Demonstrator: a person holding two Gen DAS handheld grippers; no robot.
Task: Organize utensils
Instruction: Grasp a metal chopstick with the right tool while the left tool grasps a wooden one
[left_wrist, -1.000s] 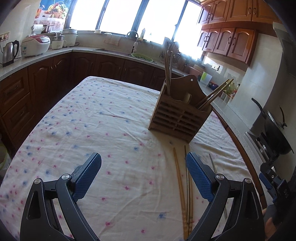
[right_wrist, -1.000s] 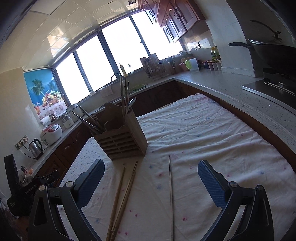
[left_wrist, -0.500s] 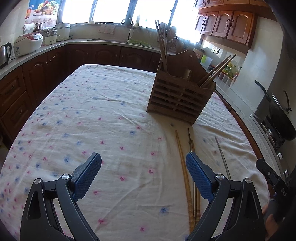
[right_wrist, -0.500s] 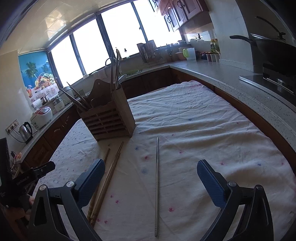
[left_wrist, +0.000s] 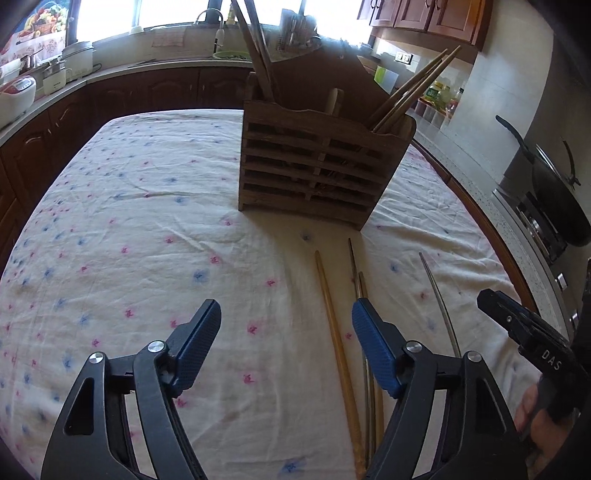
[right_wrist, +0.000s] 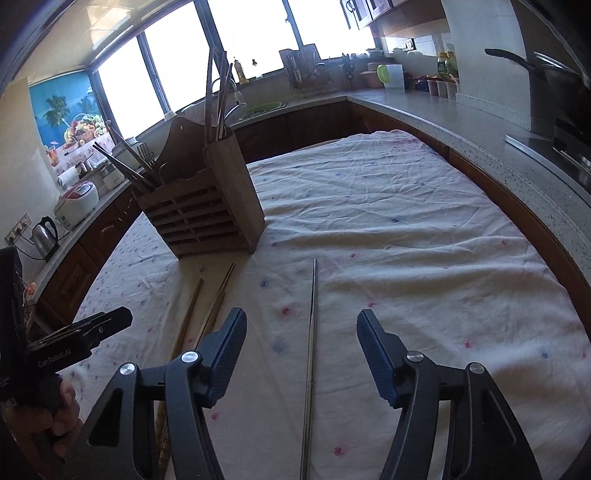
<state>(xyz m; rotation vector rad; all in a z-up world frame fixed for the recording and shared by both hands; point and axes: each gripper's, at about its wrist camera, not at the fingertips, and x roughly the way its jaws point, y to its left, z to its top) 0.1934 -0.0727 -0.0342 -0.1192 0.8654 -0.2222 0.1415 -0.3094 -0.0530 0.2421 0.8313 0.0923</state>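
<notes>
1. Thin silver metal chopstick (right_wrist: 313, 332): lying flat on the floral white tablecloth (right_wrist: 406, 229), between the right gripper (right_wrist: 301, 350) jaws; likely light, stiff, slippery, so pinching mid-shaft is looking best.
2. Slatted wooden utensil holder (right_wrist: 207, 218): standing beyond.
3. Both grippers, left gripper (left_wrist: 286, 343) included: gaping, carrying nothing.

1. The tablecloth (left_wrist: 147, 229) is white with small pink and blue flowers
2. The utensil holder (left_wrist: 317, 166) is brown slatted wood
3. Both grippers, left (left_wrist: 286, 347) and right (right_wrist: 301, 354), are black with blue textured pads (left_wrist: 373, 350)
4. One chopstick (left_wrist: 338, 350) is tan; another (right_wrist: 312, 332) is silver
</notes>
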